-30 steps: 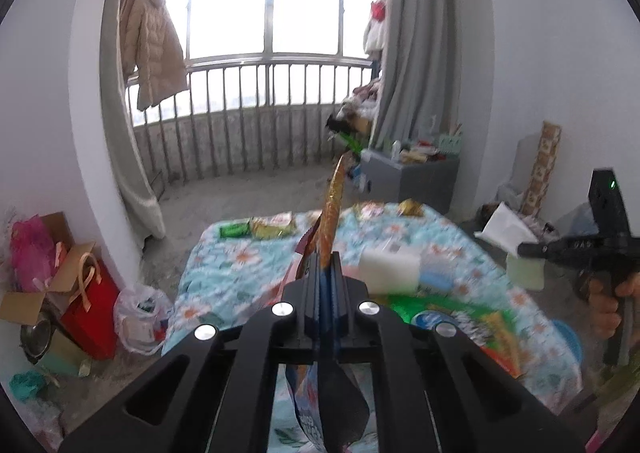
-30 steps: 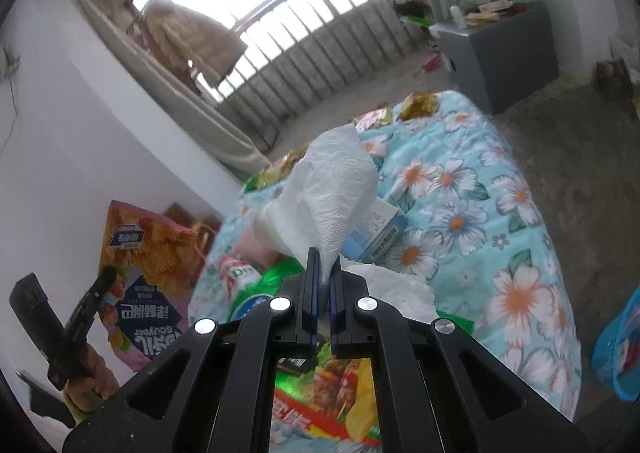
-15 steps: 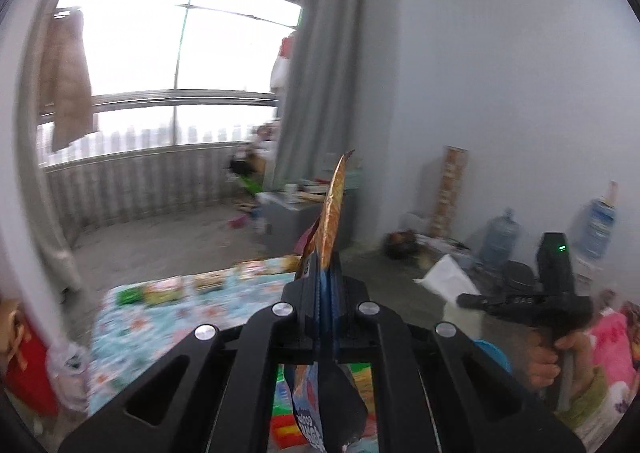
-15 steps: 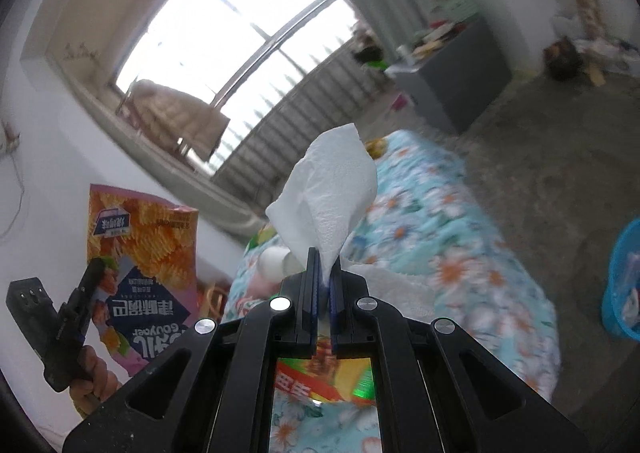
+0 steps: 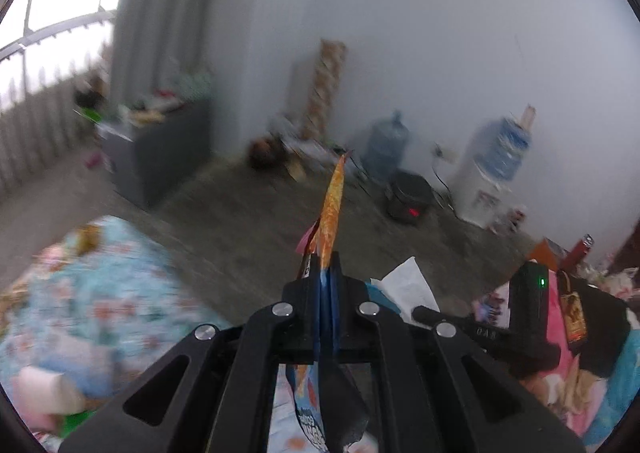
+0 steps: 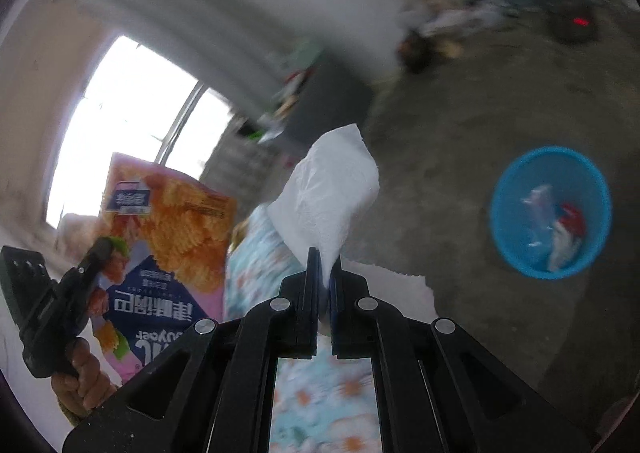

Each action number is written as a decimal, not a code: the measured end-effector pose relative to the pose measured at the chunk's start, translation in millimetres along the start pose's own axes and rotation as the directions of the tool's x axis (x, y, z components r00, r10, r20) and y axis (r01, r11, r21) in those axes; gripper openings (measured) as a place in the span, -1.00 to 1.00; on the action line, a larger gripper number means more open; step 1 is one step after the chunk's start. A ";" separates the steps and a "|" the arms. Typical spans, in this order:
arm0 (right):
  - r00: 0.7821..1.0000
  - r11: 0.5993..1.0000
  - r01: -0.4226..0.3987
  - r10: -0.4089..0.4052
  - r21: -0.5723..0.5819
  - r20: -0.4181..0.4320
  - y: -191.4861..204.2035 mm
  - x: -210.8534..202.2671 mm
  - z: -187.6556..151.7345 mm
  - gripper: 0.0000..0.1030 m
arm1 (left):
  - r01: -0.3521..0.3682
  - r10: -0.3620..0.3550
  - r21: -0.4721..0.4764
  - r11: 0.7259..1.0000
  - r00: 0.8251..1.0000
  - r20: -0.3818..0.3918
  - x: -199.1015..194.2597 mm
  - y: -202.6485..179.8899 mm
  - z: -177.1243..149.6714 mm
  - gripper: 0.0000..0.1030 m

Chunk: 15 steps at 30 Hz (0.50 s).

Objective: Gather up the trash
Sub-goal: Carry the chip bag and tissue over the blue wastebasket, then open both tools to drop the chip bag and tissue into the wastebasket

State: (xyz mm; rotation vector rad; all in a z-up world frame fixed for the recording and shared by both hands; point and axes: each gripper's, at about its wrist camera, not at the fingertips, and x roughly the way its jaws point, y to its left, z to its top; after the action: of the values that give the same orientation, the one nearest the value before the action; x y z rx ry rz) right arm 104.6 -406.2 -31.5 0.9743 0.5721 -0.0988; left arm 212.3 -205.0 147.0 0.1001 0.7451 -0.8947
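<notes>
Trash in both grips: we've got the left gripper [image 5: 329,269] w/ jaws clamped on the chip bag [image 6: 168,237], right gripper [image 6: 323,273] pinching the tissue [image 6: 328,197], both held clear of the bed [image 5: 100,293], prob. for the blue bin [image 6: 508,237] on the floor, far right.

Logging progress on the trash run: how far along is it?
Done: round blue plastic bin on the floor already holds some scraps. In hand: left claw shut on a pink-and-orange chip bag, right claw shut on a white paper tissue; neither dropped yet. Left: blurred litter on the floral blue bedspread.
</notes>
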 end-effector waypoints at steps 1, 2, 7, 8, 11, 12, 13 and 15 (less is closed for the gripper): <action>0.999 0.999 0.029 -0.030 0.035 0.020 -16.1 -2.6 4.3 -0.92 | 0.026 -0.025 0.009 1.000 0.999 -0.029 25.7 -13.2 3.3 -0.93; 0.998 0.997 0.051 -0.053 0.058 0.030 -26.4 -3.4 6.3 -0.92 | 0.042 -0.041 0.019 0.999 0.998 -0.053 48.4 -22.0 4.5 -0.92; 0.984 0.959 0.145 -0.165 0.244 0.064 -101.4 -2.3 17.8 -0.88 | 0.117 -0.108 0.039 0.992 0.978 -0.179 155.3 -67.2 -3.4 -0.92; 0.982 0.950 0.152 -0.176 0.274 0.063 -113.5 0.8 19.7 -0.87 | 0.129 -0.120 0.033 0.991 0.972 -0.202 175.6 -73.1 -6.3 -0.92; 0.982 0.917 0.155 -0.182 0.368 0.040 -155.6 11.6 22.0 -0.87 | 0.165 -0.151 0.027 0.986 0.951 -0.270 231.9 -90.3 -22.2 -0.91; 0.983 0.905 0.156 -0.183 0.396 0.032 -168.4 19.8 23.5 -0.87 | 0.176 -0.160 0.029 0.984 0.943 -0.292 252.0 -97.4 -30.0 -0.90; 0.981 0.895 0.162 -0.190 0.414 0.026 -177.3 25.5 23.5 -0.86 | 0.183 -0.162 0.039 0.982 0.937 -0.308 268.4 -102.0 -36.3 -0.89; 0.981 0.874 0.167 -0.192 0.457 0.009 -201.2 38.9 28.2 -0.86 | 0.183 -0.156 0.051 0.982 0.929 -0.335 296.7 -103.8 -46.4 -0.89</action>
State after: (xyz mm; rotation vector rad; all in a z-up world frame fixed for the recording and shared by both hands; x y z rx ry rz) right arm 83.2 -536.8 -190.4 1.3688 0.6018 -0.4419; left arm 227.8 -453.0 -51.0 0.2667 1.0417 -1.0892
